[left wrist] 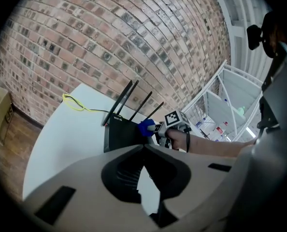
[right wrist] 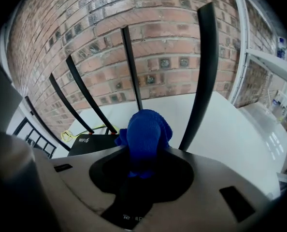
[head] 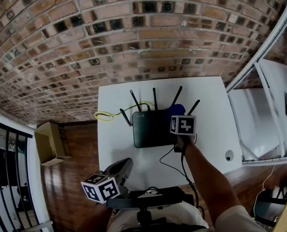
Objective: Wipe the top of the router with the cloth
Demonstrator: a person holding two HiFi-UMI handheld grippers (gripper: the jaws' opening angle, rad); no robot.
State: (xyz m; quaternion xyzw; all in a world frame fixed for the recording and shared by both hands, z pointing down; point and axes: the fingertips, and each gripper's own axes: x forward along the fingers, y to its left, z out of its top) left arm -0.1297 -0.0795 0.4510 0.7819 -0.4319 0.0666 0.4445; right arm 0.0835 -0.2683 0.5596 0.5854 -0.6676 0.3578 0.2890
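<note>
A black router (head: pixel 150 128) with several upright antennas lies in the middle of the white table (head: pixel 211 105). My right gripper (head: pixel 179 117) is shut on a bunched blue cloth (head: pixel 176 111) at the router's right rear corner, between two antennas. The right gripper view shows the cloth (right wrist: pixel 146 129) clamped in the right gripper (right wrist: pixel 144 152), with the router's top (right wrist: pixel 91 143) just left of it. My left gripper (head: pixel 123 167) hovers over the table's near edge, well short of the router, holding nothing. In its own view the left gripper (left wrist: pixel 144 148) has its tips together, and the router (left wrist: pixel 120 134) lies ahead.
A yellow cable (head: pixel 109 114) loops on the table left of the router. A thin black wire (head: pixel 175 170) runs from the router toward me. A cardboard box (head: pixel 49 141) sits on the wooden floor at left. White shelving (head: pixel 259 110) stands right. Behind is a brick wall (head: pixel 134 28).
</note>
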